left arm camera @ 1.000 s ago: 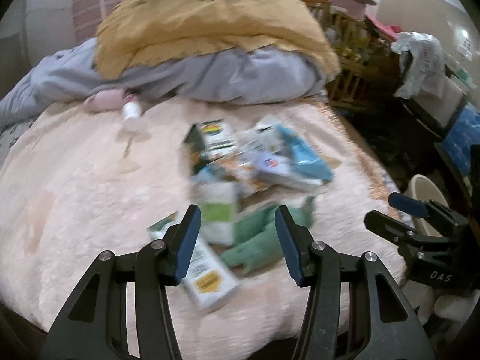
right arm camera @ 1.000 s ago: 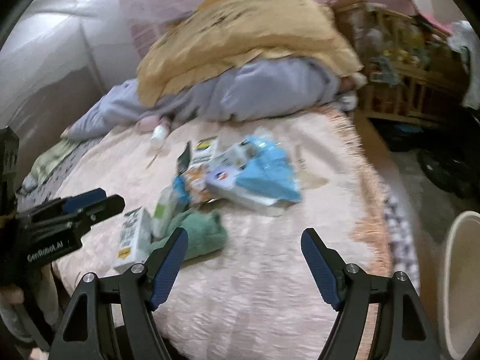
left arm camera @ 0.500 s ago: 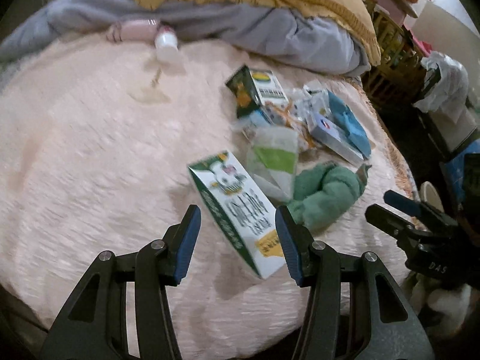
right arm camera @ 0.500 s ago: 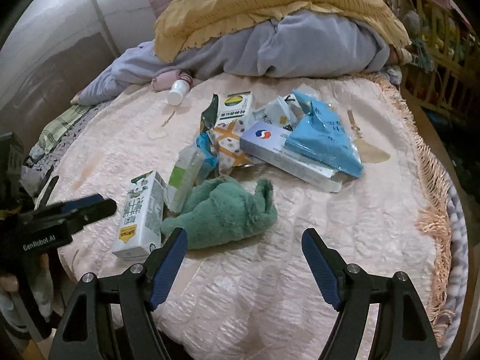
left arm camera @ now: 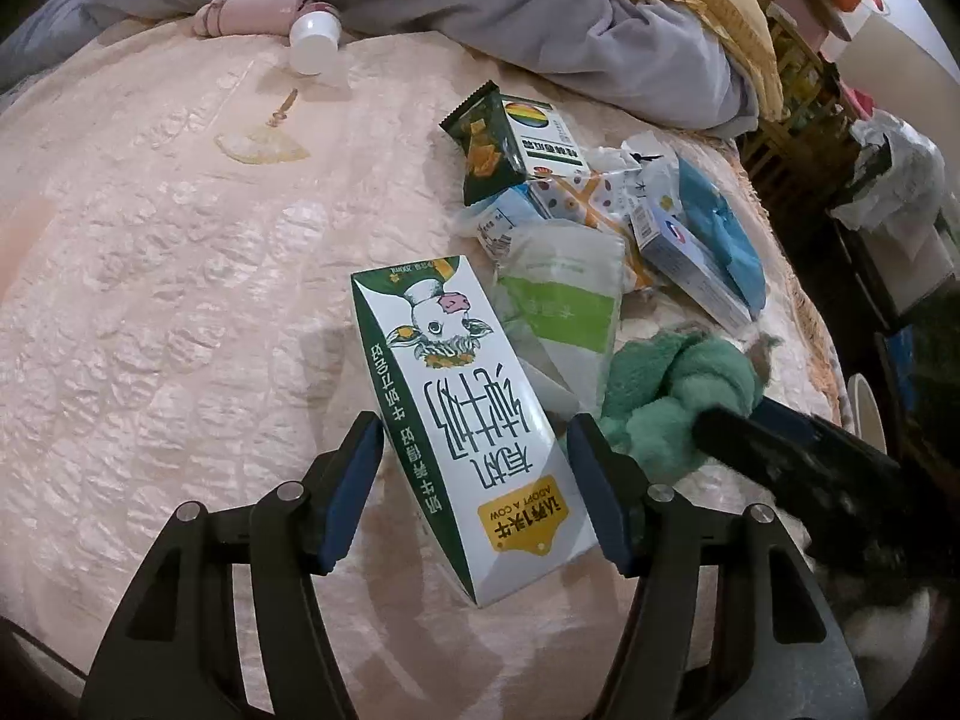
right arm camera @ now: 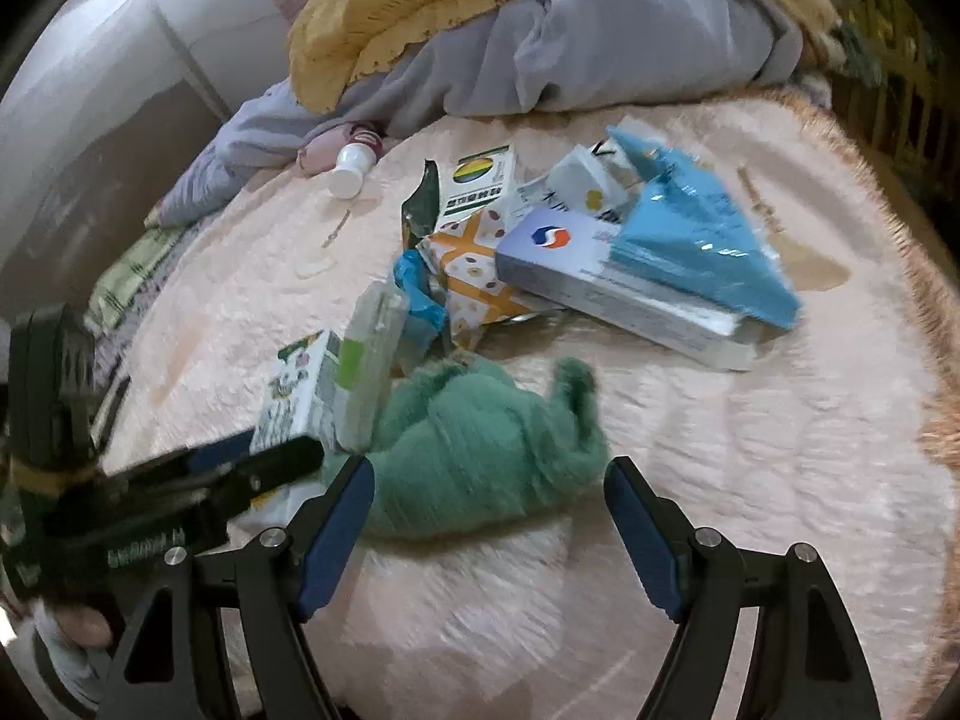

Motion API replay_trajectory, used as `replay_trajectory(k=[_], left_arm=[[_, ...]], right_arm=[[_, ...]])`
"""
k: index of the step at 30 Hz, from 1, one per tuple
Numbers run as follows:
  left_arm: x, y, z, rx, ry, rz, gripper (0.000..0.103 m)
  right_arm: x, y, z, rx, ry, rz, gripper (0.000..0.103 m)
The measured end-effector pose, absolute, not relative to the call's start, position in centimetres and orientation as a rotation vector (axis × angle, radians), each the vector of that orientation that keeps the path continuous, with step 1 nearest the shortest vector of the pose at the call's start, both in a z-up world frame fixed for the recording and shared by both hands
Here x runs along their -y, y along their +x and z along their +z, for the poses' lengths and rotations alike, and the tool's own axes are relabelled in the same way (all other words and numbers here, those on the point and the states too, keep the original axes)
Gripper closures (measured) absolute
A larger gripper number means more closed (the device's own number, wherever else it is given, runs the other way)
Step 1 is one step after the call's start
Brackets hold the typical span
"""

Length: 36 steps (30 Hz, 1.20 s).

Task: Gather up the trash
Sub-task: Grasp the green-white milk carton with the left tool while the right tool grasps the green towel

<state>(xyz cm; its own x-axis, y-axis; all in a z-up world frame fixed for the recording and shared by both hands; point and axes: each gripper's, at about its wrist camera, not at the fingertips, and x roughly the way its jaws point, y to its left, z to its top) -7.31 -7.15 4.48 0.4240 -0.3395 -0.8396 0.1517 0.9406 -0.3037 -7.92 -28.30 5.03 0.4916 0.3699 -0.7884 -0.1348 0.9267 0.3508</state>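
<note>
Spreading across the pink bedspread (left arm camera: 150, 252) is the litter pile. I have the left gripper (left arm camera: 474, 462) over the milk carton (left arm camera: 462, 420), its jaws opening, with the carton between them but no pad pressing. My right gripper (right arm camera: 489, 504) hangs wide apart in front of the green cloth (right arm camera: 474, 450), holding nothing. I judge the carton's smooth sides may slip on the soft bedding if I close off-centre, or I could snag the flat green-and-white pouch (left arm camera: 558, 312) beside it.
</note>
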Motion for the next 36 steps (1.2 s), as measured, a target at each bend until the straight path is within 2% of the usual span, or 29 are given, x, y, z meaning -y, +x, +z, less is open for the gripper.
replay_trajectory(k=[3, 5, 10, 12, 15, 18, 20, 23, 25, 26, 28, 29, 30, 31, 36], left_arm=[[6.4, -7.7, 4.8, -1.088, -0.172, -0.312, 0.046], [5.8, -8.0, 5.2, -1.081, -0.174, -0.309, 0.047], [5.4, -8.7, 7.6, -1.021, -0.168, -0.314, 0.050], [6.0, -9.0, 8.8, -0.995, -0.155, -0.327, 0.084], [7.4, -9.2, 9.9, -0.967, -0.132, -0.359, 0.084], [8.9, -8.8, 8.9, -1.037, -0.112, -0.377, 0.084], [9.3, -8.7, 7.6, -1.087, -0.110, -0.363, 0.083], [9.0, -9.1, 7.0, -1.061, -0.091, -0.353, 0.082], [8.4, -9.4, 7.1, -1.045, -0.078, -0.333, 0.073], [8.0, -9.6, 7.3, -1.036, -0.076, -0.313, 0.066], [6.9, -9.9, 7.6, -1.023, -0.097, -0.289, 0.060], [6.5, -10.0, 7.7, -1.017, -0.108, -0.287, 0.055], [6.0, -10.1, 7.7, -1.016, -0.114, -0.275, 0.044], [5.6, -10.0, 7.4, -1.023, -0.119, -0.256, 0.041], [6.1, -9.2, 5.0, -1.114, -0.147, -0.277, 0.040]], right_arm=[[27.6, -6.8, 4.0, -1.019, 0.276, 0.313, 0.027], [27.4, -6.9, 3.9, -1.004, 0.259, 0.301, 0.038], [28.4, -8.6, 6.5, -0.921, 0.209, 0.291, 0.042], [29.4, -9.3, 8.0, -0.884, 0.213, 0.279, 0.042], [31.2, -10.7, 10.1, -0.835, 0.206, 0.253, 0.042], [32.3, -11.4, 10.5, -0.837, 0.216, 0.239, 0.042], [32.9, -12.0, 10.4, -0.841, 0.232, 0.238, 0.042], [33.3, -12.7, 10.1, -0.848, 0.253, 0.248, 0.042], [33.3, -13.0, 9.9, -0.855, 0.253, 0.257, 0.042], [33.3, -13.1, 9.8, -0.858, 0.252, 0.263, 0.042], [33.2, -13.1, 9.6, -0.867, 0.251, 0.275, 0.042], [33.1, -13.1, 9.5, -0.869, 0.252, 0.280, 0.042], [33.0, -13.1, 9.5, -0.869, 0.253, 0.283, 0.042], [32.9, -13.1, 9.4, -0.871, 0.256, 0.286, 0.042], [32.5, -12.8, 8.9, -0.881, 0.265, 0.301, 0.042]])
